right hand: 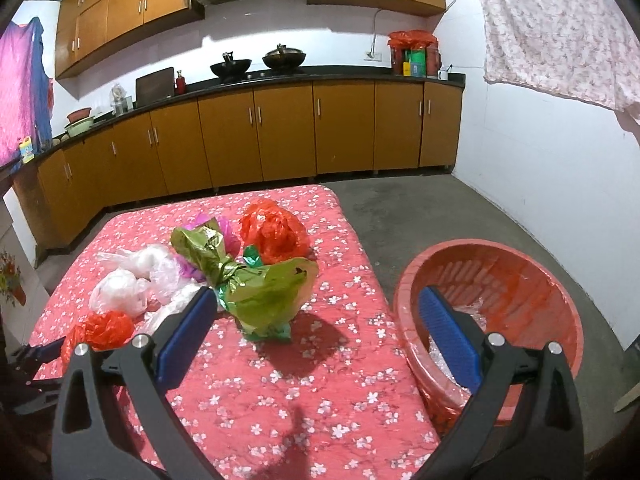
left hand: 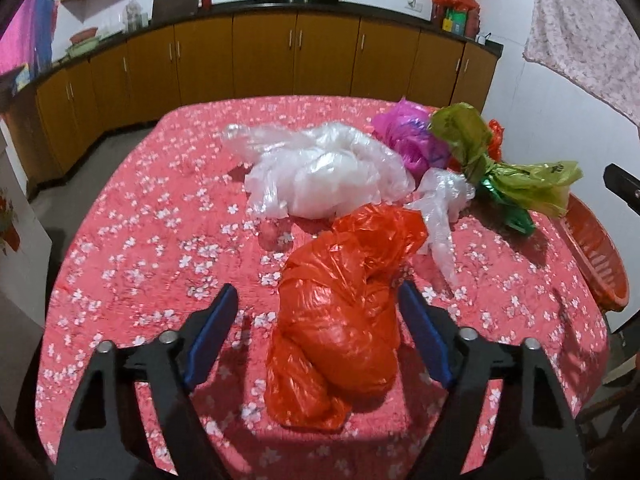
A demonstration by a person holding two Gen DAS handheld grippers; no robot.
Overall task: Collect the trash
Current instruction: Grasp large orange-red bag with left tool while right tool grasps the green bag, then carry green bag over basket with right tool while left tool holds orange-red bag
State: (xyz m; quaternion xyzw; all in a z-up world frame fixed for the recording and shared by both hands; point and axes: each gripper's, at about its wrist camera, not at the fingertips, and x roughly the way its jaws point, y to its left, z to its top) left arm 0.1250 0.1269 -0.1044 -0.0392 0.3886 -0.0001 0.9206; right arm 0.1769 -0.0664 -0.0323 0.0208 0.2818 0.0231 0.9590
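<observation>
Crumpled plastic bags lie on a table with a pink flowered cloth (left hand: 132, 240). My left gripper (left hand: 316, 308) is open, its blue pads on either side of an orange bag (left hand: 344, 312), which also shows in the right wrist view (right hand: 102, 330). Beyond lie a clear white bag (left hand: 320, 176), a magenta bag (left hand: 408, 136) and a green bag (left hand: 480, 152). My right gripper (right hand: 316, 312) is open and empty, just short of the green bag (right hand: 264, 296), with a second orange bag (right hand: 274, 232) behind. A red basket (right hand: 520, 292) holding clear plastic stands off the table's right edge.
Wooden kitchen cabinets (right hand: 280, 132) with a dark counter run along the far wall, with woks (right hand: 284, 56) on the stove. A patterned cloth (right hand: 560, 32) hangs at the right. Grey floor (right hand: 420, 208) lies between table and cabinets. The basket also shows in the left wrist view (left hand: 596, 256).
</observation>
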